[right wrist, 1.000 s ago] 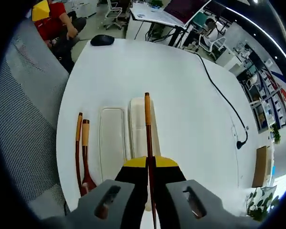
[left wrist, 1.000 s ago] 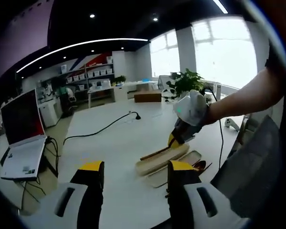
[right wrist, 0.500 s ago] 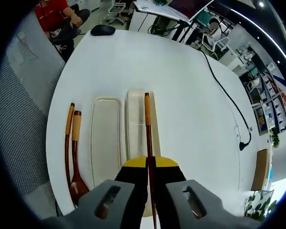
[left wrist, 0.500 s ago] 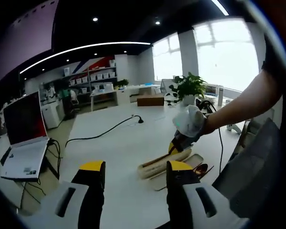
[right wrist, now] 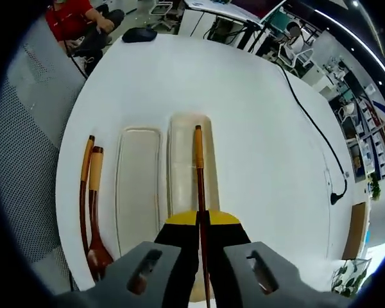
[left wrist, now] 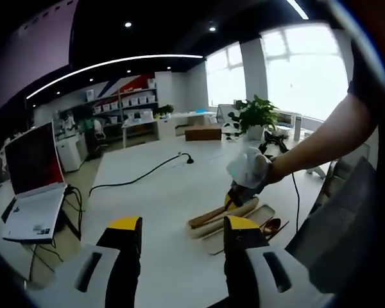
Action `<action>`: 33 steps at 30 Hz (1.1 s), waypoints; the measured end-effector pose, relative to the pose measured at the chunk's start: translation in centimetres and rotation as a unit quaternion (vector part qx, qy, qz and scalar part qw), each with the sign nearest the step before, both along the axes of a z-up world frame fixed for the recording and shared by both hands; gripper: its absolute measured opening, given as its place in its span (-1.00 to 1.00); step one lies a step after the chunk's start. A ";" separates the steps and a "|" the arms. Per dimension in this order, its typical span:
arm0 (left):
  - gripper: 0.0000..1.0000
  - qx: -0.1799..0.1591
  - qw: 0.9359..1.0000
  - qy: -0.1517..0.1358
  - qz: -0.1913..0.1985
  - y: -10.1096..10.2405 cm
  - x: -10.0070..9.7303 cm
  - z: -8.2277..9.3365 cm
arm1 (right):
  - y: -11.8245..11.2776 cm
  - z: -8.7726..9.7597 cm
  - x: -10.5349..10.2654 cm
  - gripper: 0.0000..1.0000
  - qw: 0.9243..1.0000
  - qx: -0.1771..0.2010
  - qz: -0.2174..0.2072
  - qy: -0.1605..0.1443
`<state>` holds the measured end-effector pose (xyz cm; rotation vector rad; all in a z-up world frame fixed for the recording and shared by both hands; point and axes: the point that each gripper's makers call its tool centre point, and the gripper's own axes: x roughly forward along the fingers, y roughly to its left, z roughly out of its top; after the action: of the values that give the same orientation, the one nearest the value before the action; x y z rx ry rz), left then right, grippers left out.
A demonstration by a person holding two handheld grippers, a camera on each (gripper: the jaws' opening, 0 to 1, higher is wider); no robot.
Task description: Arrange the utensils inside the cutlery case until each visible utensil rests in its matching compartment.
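Right gripper view: the right gripper (right wrist: pixel 201 221) has its yellow-tipped jaws pinched onto a wooden chopstick (right wrist: pixel 198 168), which runs straight ahead from between the jaws. The chopstick's lighter, far end lies over the case tray (right wrist: pixel 183 160) directly ahead of the jaws; whether it touches the tray floor cannot be told. Just to the left of that tray, parallel with it, lies the case lid (right wrist: pixel 136 186), a second pale oblong, open side up. Further left of the jaws, on the bare white table (right wrist: pixel 256 128), lie a wooden spoon (right wrist: pixel 95 212) and a second chopstick (right wrist: pixel 83 186), side by side and close together, outside both oblongs. A black cable (right wrist: pixel 311 122) crosses the table well to the right of the jaws. A computer mouse (right wrist: pixel 139 34) sits at the far table edge, ahead and to the left.

Left gripper view: the left gripper (left wrist: pixel 183 232) is held above the table with its jaws wide apart and nothing between them. Ahead and to the right of its jaws, the right gripper (left wrist: pixel 233 200) comes in, carried by a white-gloved hand (left wrist: pixel 249 168), its tip down at the case tray (left wrist: pixel 221 215). The spoon (left wrist: pixel 269 226) shows beyond the right jaw tip. A laptop (left wrist: pixel 31 186) stands open well to the left of the jaws.
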<state>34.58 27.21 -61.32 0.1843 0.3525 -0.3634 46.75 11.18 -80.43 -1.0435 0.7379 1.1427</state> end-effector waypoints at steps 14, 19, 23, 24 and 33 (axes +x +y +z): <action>0.05 -0.007 1.000 0.013 0.011 0.5 0.3 -0.4 | 0.1 -1.1 0.3 -1.00 1.000 0.008 0.009 0.019; 0.05 -0.007 1.000 0.017 0.010 0.4 0.3 -0.5 | 0.4 -1.0 0.4 -1.00 1.000 0.012 0.014 0.017; 0.05 -0.009 1.000 0.018 0.012 0.5 0.4 -0.5 | 0.5 -1.2 0.5 -1.00 1.000 0.012 0.015 0.019; 0.05 -0.009 1.000 0.018 0.012 0.5 0.4 -0.5 | 0.5 -1.3 0.5 -1.00 1.000 0.012 0.015 0.019; 0.05 -0.007 1.000 0.020 0.013 0.5 0.3 -0.6 | 0.6 -2.1 0.7 -1.00 0.999 0.020 0.015 0.022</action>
<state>34.88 27.71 -61.94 0.1596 0.3912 -0.3438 47.42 11.79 -82.54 -1.0003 0.7341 1.2049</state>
